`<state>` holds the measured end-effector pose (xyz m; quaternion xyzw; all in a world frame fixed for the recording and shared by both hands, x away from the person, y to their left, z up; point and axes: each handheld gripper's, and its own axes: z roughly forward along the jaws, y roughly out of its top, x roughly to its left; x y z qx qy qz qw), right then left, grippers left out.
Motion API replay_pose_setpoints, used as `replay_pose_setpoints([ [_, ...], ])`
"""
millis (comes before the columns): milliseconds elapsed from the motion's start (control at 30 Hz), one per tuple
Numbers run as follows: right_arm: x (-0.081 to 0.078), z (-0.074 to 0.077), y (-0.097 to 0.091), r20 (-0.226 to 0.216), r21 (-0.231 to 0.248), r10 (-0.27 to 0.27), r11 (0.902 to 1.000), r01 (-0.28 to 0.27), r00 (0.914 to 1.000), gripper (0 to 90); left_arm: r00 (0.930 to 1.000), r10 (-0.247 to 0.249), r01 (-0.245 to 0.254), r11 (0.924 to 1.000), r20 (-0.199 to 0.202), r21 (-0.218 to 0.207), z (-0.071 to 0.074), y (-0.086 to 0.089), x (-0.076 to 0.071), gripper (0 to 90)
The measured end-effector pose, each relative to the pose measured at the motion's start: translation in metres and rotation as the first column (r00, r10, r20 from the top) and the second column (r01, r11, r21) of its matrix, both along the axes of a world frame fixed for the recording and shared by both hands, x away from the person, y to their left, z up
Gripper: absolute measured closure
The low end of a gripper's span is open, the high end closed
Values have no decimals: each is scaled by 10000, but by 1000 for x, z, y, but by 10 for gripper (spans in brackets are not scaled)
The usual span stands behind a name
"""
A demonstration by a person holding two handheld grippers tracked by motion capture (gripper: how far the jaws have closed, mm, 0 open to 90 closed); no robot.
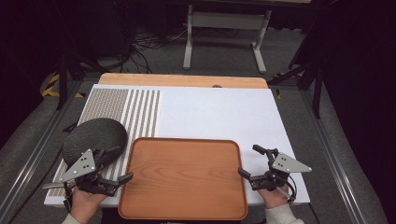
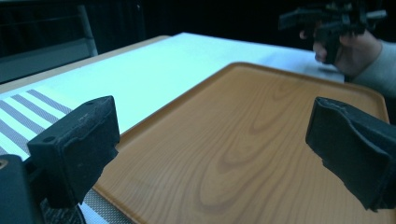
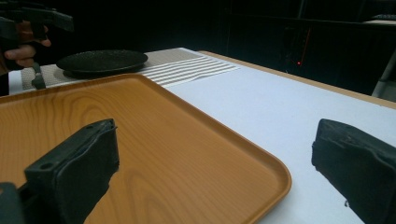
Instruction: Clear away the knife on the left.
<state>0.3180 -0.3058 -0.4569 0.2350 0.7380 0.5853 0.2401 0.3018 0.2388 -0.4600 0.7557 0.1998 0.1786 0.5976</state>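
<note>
An empty orange-brown wooden tray lies at the near edge of the white table top. My left gripper hovers at the tray's left rim, open with nothing between its jaws. At the tray's right rim my right gripper is likewise open and holds nothing. The left gripper view looks across the tray between wide-apart jaws, with the right gripper farther off. In the right gripper view, the jaws straddle the tray's corner.
A dark round plate rests on a striped placemat left of the tray, just behind my left gripper; it also lies beyond the tray in the right gripper view. A metal stand is on the floor past the table.
</note>
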Motion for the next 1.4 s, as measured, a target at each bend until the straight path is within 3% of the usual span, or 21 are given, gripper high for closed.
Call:
replay_pose_setpoints([
  [67,0,0,0,-6,7,-3,10000,3,10000,11,9998,-160,157,9993,87,327,5,0,0,37],
  [400,0,-1,0,-72,59,33,10000,-33,10000,13,9963,-848,855,9895,-108,1167,25,3,3,45],
  [767,1,-1,2,-152,22,92,10000,-91,9998,13,9895,-1273,1388,9692,-685,2033,43,14,7,45],
  [1200,2,-2,3,-201,-111,134,9998,-136,9997,15,9834,-1258,1611,9374,-1311,3088,48,34,8,38],
  [1400,2,-2,3,-226,-157,141,9998,-145,9996,15,9801,-1285,1730,9267,-1513,3336,49,45,7,50],
])
